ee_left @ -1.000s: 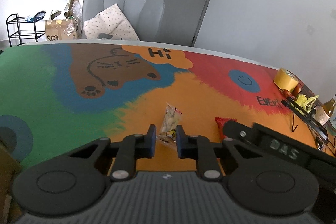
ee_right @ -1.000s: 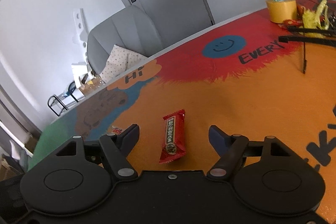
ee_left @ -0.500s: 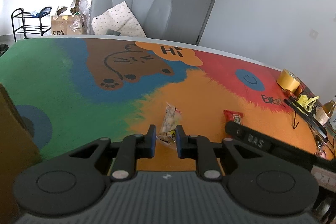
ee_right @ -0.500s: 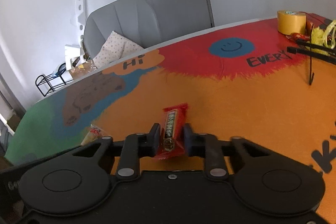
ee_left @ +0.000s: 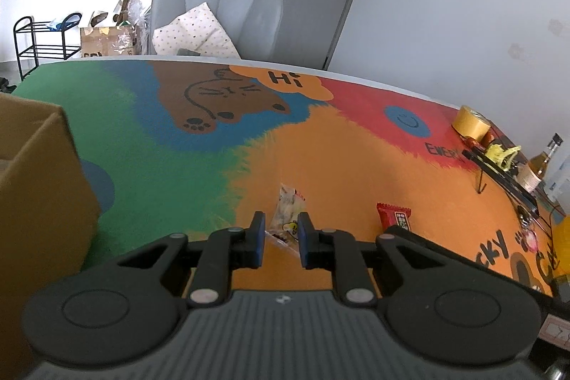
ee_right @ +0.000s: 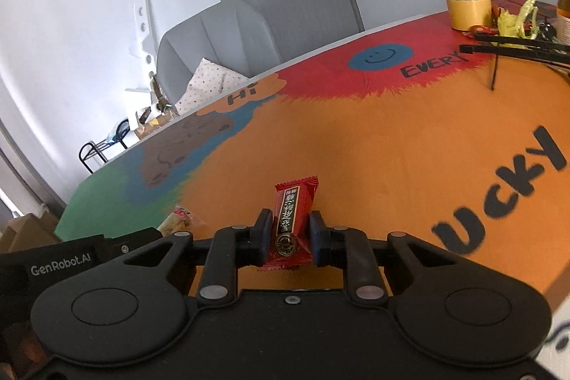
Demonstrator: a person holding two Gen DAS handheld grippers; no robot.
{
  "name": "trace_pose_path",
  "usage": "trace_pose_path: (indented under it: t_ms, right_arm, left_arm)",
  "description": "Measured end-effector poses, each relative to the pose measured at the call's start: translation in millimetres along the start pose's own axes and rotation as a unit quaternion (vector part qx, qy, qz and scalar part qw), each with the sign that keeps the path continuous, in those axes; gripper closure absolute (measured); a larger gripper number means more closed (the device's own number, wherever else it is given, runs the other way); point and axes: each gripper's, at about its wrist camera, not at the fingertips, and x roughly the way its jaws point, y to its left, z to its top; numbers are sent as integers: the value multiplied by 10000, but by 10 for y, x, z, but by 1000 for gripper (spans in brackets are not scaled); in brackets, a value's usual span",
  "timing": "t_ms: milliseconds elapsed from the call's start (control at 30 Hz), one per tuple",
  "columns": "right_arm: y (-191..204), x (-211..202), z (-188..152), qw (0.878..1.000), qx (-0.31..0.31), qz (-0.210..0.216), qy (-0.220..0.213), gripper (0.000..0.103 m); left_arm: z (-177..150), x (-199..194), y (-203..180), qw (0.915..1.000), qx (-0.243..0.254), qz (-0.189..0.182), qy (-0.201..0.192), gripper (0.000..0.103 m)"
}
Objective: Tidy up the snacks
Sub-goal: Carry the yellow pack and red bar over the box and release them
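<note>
At lower centre of each wrist view, a light, crinkly packet sits pinched near its lower end: left gripper [ee_left: 281,234] jaws grasp the pale snack [ee_left: 286,214], right gripper [ee_right: 288,237] jaws the red snack [ee_right: 292,219]; both wrappers look slippery.

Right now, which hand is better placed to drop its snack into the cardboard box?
Left. The left gripper holds the clear snack packet, and the cardboard box stands close at its left. The right gripper, holding the red snack bar, is farther from it, beyond the left one.
</note>
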Motion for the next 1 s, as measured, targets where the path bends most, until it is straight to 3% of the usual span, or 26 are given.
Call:
trace_pose_path:
  t_ms: [267, 467, 700, 767, 1000]
  right_arm:
    - [98, -299, -126, 9998, 58, 65, -160, 83]
    - [107, -460, -292, 9997, 179, 64, -178, 83]
    - [68, -410, -367, 9998, 173, -82, -84, 82]
    - [41, -383, -352, 9997, 235, -116, -33, 78]
    - [109, -322, -342, 9997, -18, -245, -24, 68]
  left_arm:
    - [-65, -258, 107, 9999, 29, -135, -13, 86]
    - [-174, -385, 162, 9992, 219, -256, 193, 86]
    - [-248, -277, 170, 9987, 396, -63, 329, 72]
    - [-242, -234, 171, 9987, 384, -30, 327, 66]
    - [-259, -62, 159, 9983, 396, -38, 424, 64]
